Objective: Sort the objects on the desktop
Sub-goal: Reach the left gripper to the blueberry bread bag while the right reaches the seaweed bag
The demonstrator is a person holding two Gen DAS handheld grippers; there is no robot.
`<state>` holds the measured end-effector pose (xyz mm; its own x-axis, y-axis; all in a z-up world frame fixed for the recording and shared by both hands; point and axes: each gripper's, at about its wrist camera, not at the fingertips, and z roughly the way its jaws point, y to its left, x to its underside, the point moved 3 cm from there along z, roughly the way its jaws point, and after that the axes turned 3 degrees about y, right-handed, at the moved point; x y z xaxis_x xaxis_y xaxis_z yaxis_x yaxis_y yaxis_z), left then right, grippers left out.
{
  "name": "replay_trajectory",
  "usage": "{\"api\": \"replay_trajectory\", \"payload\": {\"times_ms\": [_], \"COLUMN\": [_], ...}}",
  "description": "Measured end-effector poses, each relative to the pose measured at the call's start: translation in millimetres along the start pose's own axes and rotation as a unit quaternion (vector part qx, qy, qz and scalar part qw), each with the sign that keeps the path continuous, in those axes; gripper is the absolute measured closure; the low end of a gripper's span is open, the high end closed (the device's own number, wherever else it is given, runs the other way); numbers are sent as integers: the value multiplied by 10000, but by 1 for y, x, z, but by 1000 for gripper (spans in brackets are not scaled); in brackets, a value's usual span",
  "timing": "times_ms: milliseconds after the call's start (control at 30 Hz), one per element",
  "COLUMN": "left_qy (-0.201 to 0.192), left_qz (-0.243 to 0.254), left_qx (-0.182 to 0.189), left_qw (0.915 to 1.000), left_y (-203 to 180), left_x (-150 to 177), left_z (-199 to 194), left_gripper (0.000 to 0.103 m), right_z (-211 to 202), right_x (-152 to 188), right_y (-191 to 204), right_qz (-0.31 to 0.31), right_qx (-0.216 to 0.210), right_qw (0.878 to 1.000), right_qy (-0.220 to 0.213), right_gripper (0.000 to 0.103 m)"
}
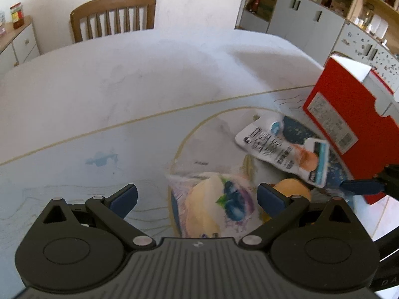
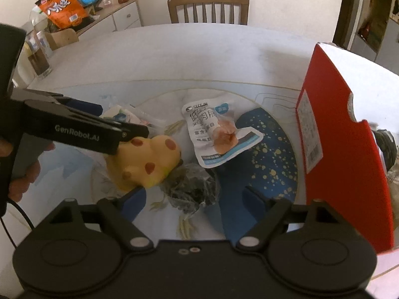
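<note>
My left gripper [image 1: 197, 198] is open, its jaws wide on either side of a clear-wrapped blueberry bread packet [image 1: 217, 209] on the table mat. A yellow spotted toy [image 2: 149, 160] lies just right of it, also in the left wrist view [image 1: 293, 188]. A white snack pouch [image 2: 217, 134] lies beyond, also in the left wrist view [image 1: 284, 149]. My right gripper [image 2: 193, 203] is open above a dark crinkled wrapper [image 2: 197, 186]. A red box [image 2: 344, 144] stands upright at the right.
A wooden chair [image 2: 208, 7] stands at the far table edge. A sideboard [image 2: 99, 17] at the far left holds an orange snack bag and jars. A glass [image 2: 37, 57] stands on the table's left. Shelving [image 1: 324, 12] stands behind at the right.
</note>
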<state>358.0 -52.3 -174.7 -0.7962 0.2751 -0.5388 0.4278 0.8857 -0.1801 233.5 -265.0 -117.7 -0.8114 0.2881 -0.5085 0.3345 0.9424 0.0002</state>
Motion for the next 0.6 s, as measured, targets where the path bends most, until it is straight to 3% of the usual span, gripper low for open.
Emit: {"api": "replay_trajectory", "payload": {"times_ms": [433, 600], "left_qy": [-127, -205], "left_qz": [416, 500], "left_qx": [-334, -378], "left_qw": [9985, 9978], "left_y": [-2, -2], "left_x": [12, 15], "left_z": [4, 1], "left_gripper": [1, 8], "right_z": [13, 14], "right_x": [-2, -4], "right_y": [0, 1], "right_qz": [-70, -120], "right_qx": [94, 123], "right_qw": [9999, 9998], "right_qy": [89, 87], "right_gripper": [41, 46]}}
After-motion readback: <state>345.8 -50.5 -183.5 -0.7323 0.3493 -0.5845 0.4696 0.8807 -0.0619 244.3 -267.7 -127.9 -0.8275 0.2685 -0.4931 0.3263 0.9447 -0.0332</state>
